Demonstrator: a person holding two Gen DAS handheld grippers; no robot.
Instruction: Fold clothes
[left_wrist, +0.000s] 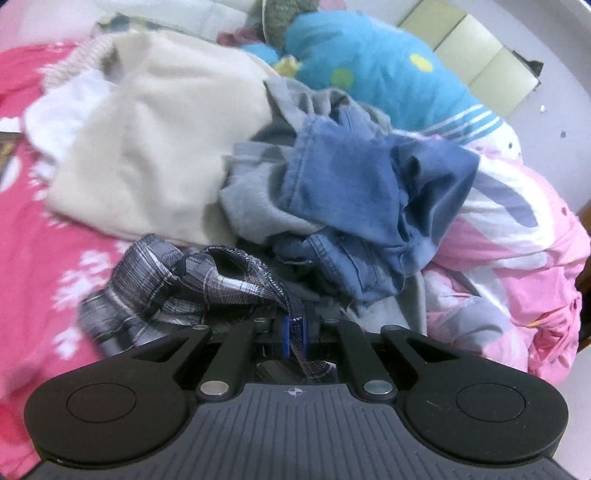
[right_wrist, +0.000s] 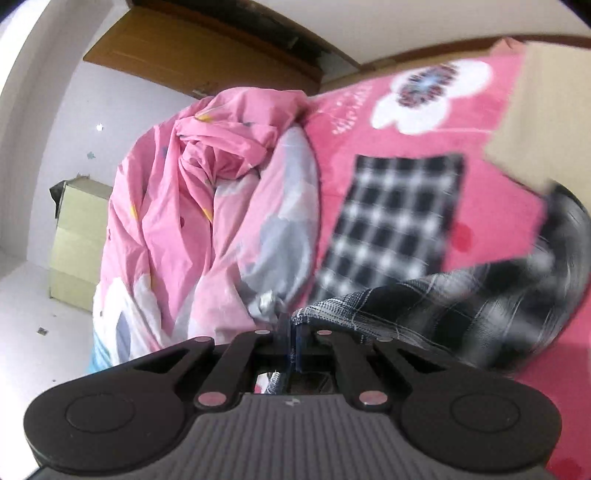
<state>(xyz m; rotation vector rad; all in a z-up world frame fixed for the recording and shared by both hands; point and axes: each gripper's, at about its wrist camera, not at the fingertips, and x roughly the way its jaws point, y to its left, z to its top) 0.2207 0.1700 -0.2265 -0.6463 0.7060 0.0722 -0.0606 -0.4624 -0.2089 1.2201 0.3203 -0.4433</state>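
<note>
Plaid grey cloth, a garment (left_wrist: 177, 284) of unclear kind, is pinched at its hem by both tools: the left gripper (left_wrist: 295, 332) has its fingers closed on a hem strip at 6 o'clock in its view, and the right gripper (right_wrist: 291, 343) has its fingers closed on another edge, with the cloth trailing off toward 3 o'clock. Gripping two edge points probably serves to lift it clear of the laundry pile (left_wrist: 332, 184) and spread it for folding. A folded checked piece (right_wrist: 391, 221) already lies flat on the pink bed (right_wrist: 476, 206), near 1 o'clock in the right view. Motion blur smears the garment's far end; its shape, sleeves or legs cannot be told, and each gripper's body hides what lies beneath it.
</note>
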